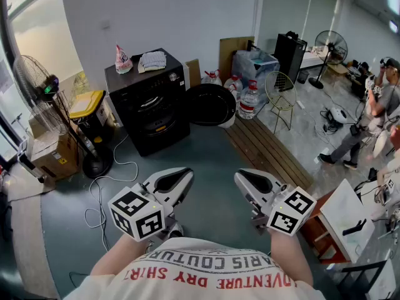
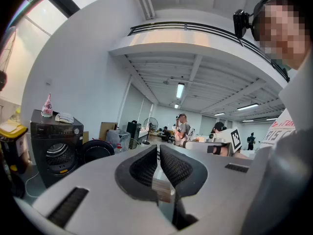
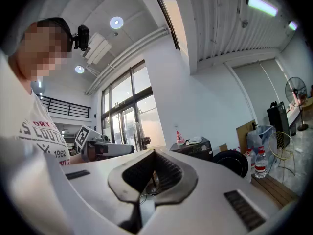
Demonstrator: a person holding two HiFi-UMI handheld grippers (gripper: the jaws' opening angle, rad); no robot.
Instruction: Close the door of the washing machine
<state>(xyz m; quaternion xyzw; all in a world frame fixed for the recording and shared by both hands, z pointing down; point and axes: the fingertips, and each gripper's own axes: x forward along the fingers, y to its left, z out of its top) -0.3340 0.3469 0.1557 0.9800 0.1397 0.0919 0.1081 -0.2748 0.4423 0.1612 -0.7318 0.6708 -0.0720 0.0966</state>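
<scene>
I hold both grippers in the air in front of my chest, side by side and apart from each other. My left gripper (image 1: 185, 175) has its jaws drawn together, with only a sliver showing between the ribbed pads and nothing caught there. My right gripper (image 1: 240, 177) is closed as well, its jaw tips meeting on nothing. Neither one touches anything. The black washing machine (image 1: 150, 108) stands well ahead of me against the white wall. Its round door (image 1: 209, 105) hangs wide open at the machine's right side, leaving the drum opening bare.
</scene>
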